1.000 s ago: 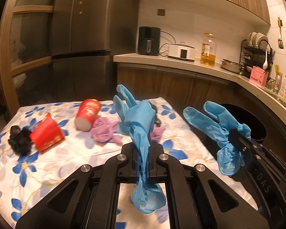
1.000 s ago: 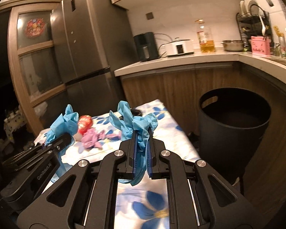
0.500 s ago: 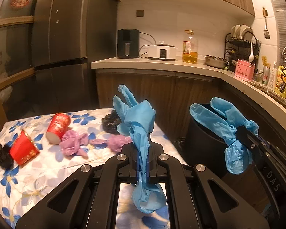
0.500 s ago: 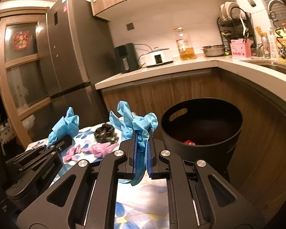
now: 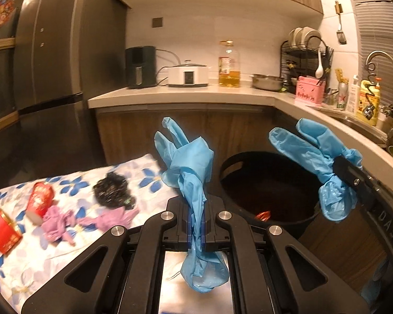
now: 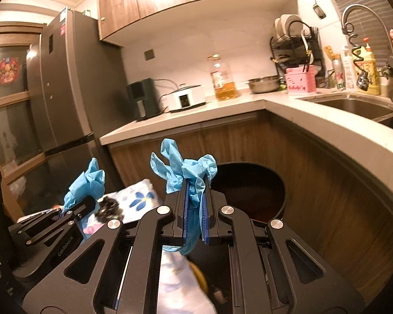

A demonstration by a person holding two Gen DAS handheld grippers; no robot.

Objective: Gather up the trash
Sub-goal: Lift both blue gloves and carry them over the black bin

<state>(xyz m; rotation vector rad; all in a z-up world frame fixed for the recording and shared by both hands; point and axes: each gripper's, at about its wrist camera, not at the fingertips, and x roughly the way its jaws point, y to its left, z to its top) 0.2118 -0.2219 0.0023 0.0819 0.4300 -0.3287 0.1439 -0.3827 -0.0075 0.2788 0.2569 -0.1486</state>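
Left wrist view: your left hand-held gripper [image 5: 195, 225] and "DAS"-marked right hand-held gripper [image 5: 349, 175] each clamp a blue glove [image 5: 194, 167] near the black bin [image 5: 264, 183].

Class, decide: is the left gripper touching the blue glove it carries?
Touching. The left wrist view shows the left gripper shut on the blue glove, which is pinched between its fingers.

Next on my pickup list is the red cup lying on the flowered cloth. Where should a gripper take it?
The red cup lies on its side, open mouth toward the camera. Pinch across its body from above, fingers straddling the sidewall; the purple gloves crowd the mouth end.
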